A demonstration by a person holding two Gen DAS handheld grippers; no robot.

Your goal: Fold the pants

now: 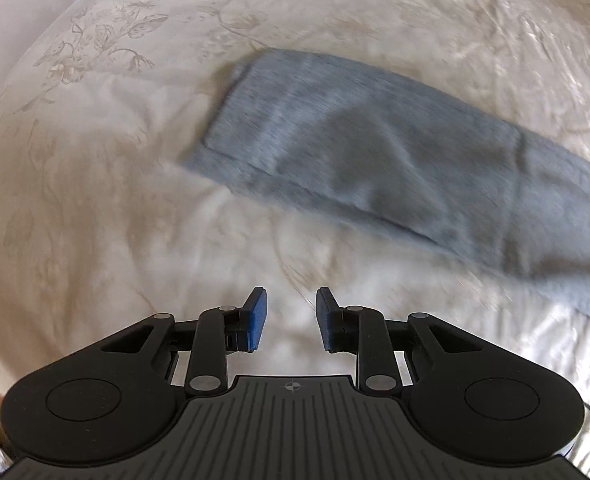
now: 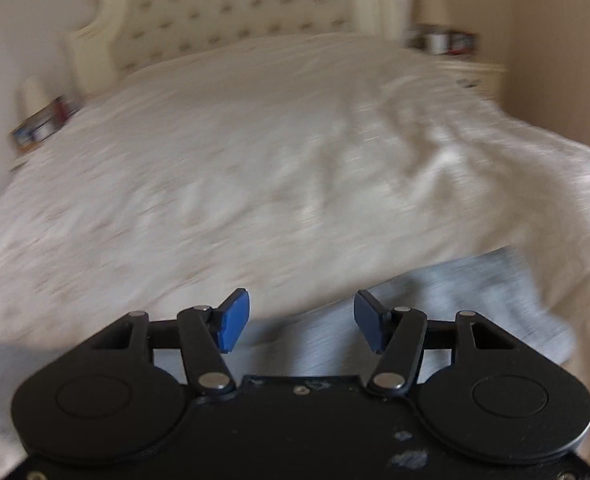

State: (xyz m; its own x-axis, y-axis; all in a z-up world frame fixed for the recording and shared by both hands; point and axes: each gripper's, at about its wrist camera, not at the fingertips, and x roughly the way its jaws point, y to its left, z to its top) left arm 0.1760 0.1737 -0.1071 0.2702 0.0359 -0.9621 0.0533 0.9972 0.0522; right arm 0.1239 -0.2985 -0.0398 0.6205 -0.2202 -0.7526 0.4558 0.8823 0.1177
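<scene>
Our left tongs stand parted with nothing between them, hanging over bare bedspread; our right tongs gape wider, equally empty; the grey pants lie flat on the bed as a doubled strip, probably released so we can regrip for another fold; only the right view shows the headboard and nightstand; only the left shows the strip's stitched end.
</scene>
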